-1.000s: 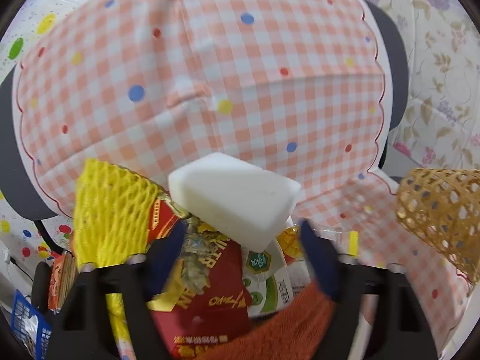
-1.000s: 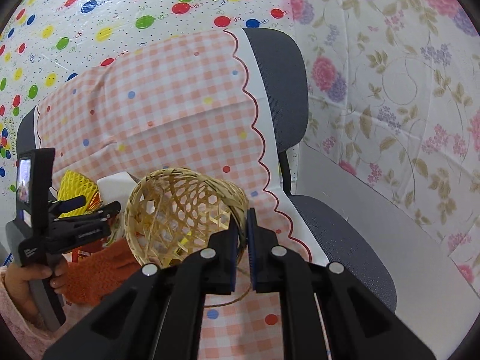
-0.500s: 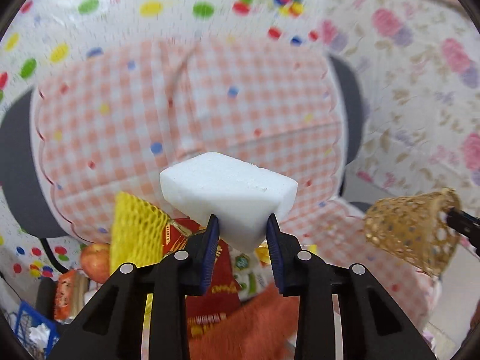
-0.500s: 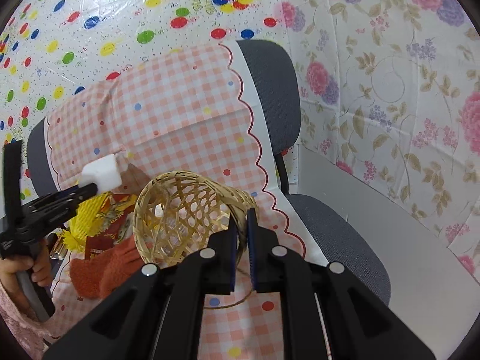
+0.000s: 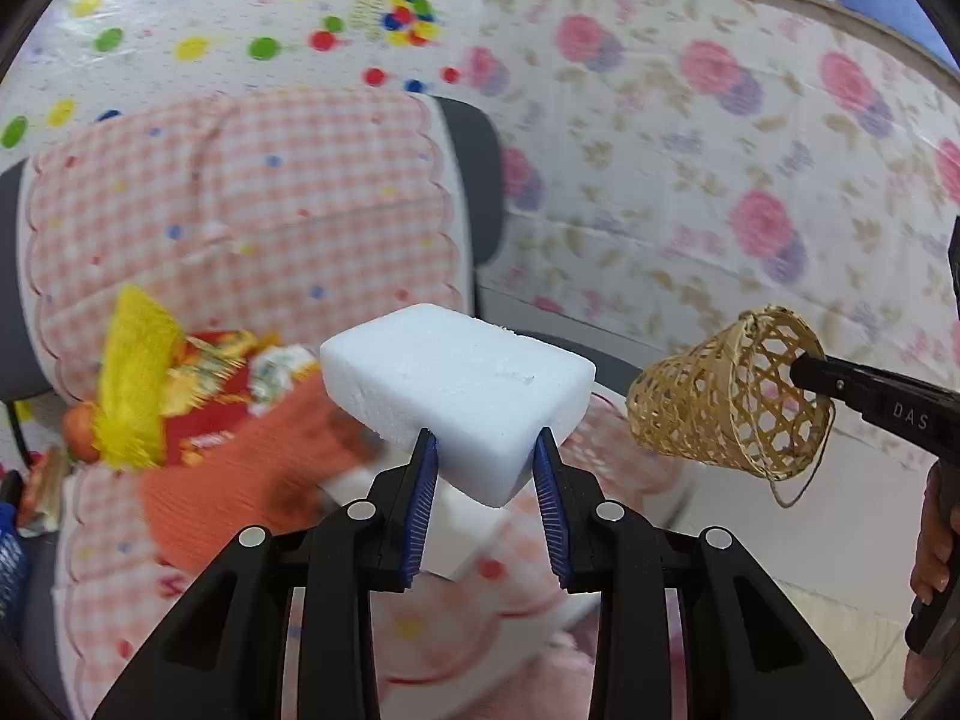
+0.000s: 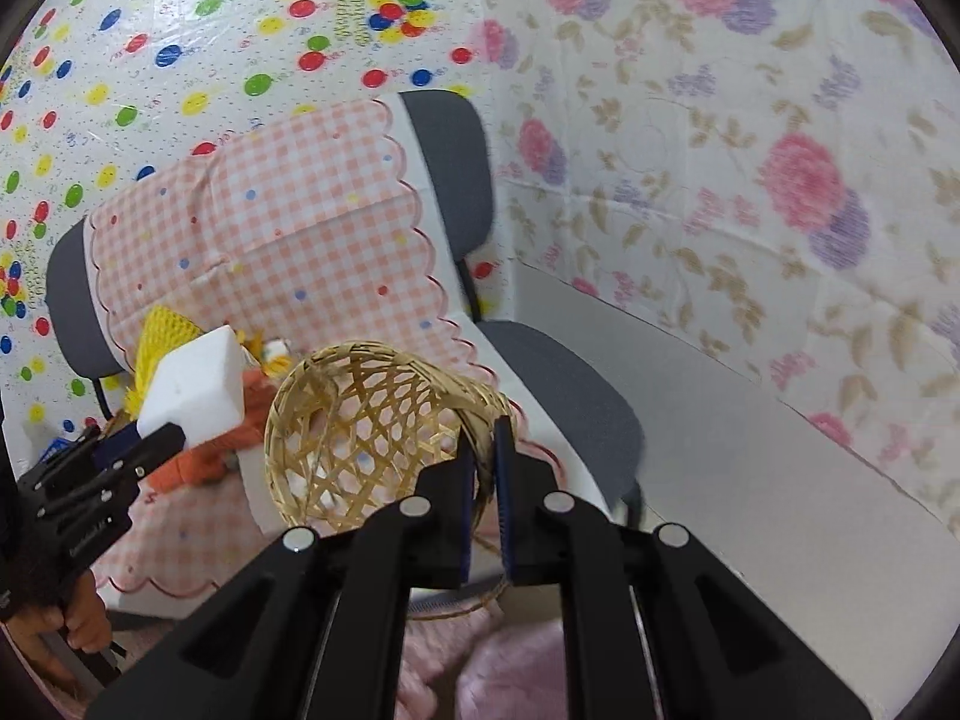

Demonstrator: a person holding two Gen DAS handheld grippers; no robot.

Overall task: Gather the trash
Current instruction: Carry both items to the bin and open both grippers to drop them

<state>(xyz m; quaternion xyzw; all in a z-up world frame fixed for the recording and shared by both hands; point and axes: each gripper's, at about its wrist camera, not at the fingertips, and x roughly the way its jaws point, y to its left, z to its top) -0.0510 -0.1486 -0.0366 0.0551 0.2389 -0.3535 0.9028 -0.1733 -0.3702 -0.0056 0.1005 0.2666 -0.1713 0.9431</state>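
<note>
My left gripper [image 5: 485, 450] is shut on a white foam block [image 5: 456, 387] and holds it in the air above the chair seat. The block also shows in the right wrist view [image 6: 195, 396], just left of the basket. My right gripper [image 6: 487, 450] is shut on the rim of a small woven bamboo basket [image 6: 366, 438], tipped with its mouth toward the camera. In the left wrist view the basket [image 5: 726, 402] hangs to the right of the block, a short gap apart.
A grey chair [image 6: 558, 384] draped with an orange checked cloth [image 6: 270, 234] holds a yellow foam net [image 5: 135, 378], red snack wrappers [image 5: 210, 402] and an orange cloth [image 5: 252, 468]. Patterned walls stand behind. A blue crate [image 5: 9, 564] sits at far left.
My left gripper closed on the foam block, lifted it off the pile and carried it right toward the basket. The right gripper kept holding the basket, shifting slightly.
</note>
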